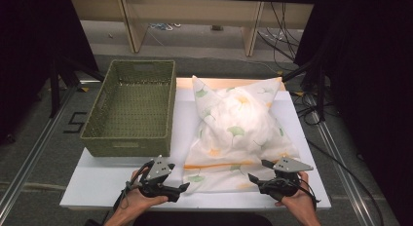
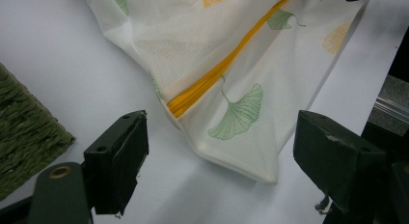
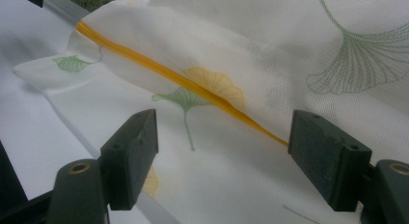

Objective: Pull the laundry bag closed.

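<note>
A white pillow (image 1: 237,123) in a case printed with green and yellow ginkgo leaves lies on the white table (image 1: 112,179). An orange zipper band (image 1: 219,165) runs across its near end (image 2: 207,81) (image 3: 169,77). My left gripper (image 1: 183,178) is open at the case's near left corner (image 2: 241,156), which lies flat between the wide jaws without being pinched. My right gripper (image 1: 256,171) is open over the case's near right part (image 3: 222,156), its jaws apart above the cloth.
A green woven basket (image 1: 130,109) stands empty on the table's left half, its corner (image 2: 24,132) close to my left gripper. Beyond the table are wooden legs, floor cables and black curtains on both sides. The table's front edge runs just under both hands.
</note>
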